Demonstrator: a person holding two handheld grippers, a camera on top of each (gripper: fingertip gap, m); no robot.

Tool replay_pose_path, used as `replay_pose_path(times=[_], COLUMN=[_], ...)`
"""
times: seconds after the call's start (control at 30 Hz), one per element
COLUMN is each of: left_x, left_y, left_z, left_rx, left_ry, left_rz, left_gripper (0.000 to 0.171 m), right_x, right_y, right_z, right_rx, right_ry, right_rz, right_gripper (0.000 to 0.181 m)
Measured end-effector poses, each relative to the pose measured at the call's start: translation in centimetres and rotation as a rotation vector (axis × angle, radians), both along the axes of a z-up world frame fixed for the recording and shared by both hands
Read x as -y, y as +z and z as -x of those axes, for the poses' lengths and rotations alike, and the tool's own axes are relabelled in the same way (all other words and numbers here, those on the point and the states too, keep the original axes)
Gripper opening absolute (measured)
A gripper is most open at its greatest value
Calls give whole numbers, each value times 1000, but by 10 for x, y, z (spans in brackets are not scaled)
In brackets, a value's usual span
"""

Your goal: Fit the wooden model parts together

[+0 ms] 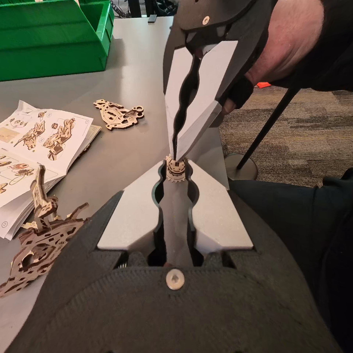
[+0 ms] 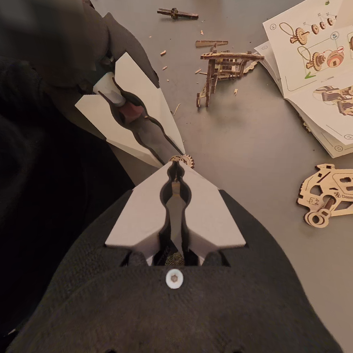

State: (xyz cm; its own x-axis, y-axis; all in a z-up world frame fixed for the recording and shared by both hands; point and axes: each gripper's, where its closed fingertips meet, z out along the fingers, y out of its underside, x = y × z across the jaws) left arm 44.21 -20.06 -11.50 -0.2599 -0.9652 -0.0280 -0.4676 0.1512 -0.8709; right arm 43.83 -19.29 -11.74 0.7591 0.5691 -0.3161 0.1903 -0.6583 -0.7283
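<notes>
My left gripper [image 1: 176, 168] is shut on a small wooden gear [image 1: 175, 172], gripping its toothed rim above the grey table's edge. My right gripper [image 1: 175, 155] comes down from above, and its tips touch the gear's face by a small square hole. In the right wrist view my right gripper [image 2: 175, 165] is shut on a thin wooden piece [image 2: 175, 184], mostly hidden between the fingers. Its tips meet the gear [image 2: 186, 159], which my left gripper [image 2: 173, 158] holds from the upper left.
An open instruction booklet [image 1: 38, 143] [image 2: 315, 86], a flat wooden side panel [image 1: 118, 114] [image 2: 328, 193] and a part-built wooden model [image 1: 42, 238] [image 2: 225, 70] lie on the table. Green bins [image 1: 47, 38] stand far left. An axle piece [image 2: 177, 14] and wood chips lie nearby. Carpet lies beyond the table edge. My two grippers' fingertips are within a few centimetres of each other.
</notes>
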Motion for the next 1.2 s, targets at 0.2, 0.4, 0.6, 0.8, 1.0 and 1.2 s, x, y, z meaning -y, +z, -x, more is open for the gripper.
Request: replay_pose_path(times=[0.2,0.4,0.6,0.8,1.0,1.2], left_x=[2,2,4,3,2,5], left_y=[0,0,0,0,-1,0], left_z=[-7,-11,-11,-12,-9,-7], left_rx=[-3,-2,-6,-1,12,54], left_ry=[-14,-16,-21,-22,-21,-35], left_rz=[-17,-20,-40,-52,-66,-101], left_gripper=[5,0,0,0,0,0], right_x=[-1,0,5,6,4,5], right_y=[0,0,3,-1,-2,-2], right_z=[-10,-13,-14,-13,-9,-9], right_rx=[-70,-101,-90,50,120,185], right_ry=[-36,-37,-20,26,50,56], right_rz=[4,-8,-39,-95,-140,-166], right_gripper=[0,0,0,3,2,1])
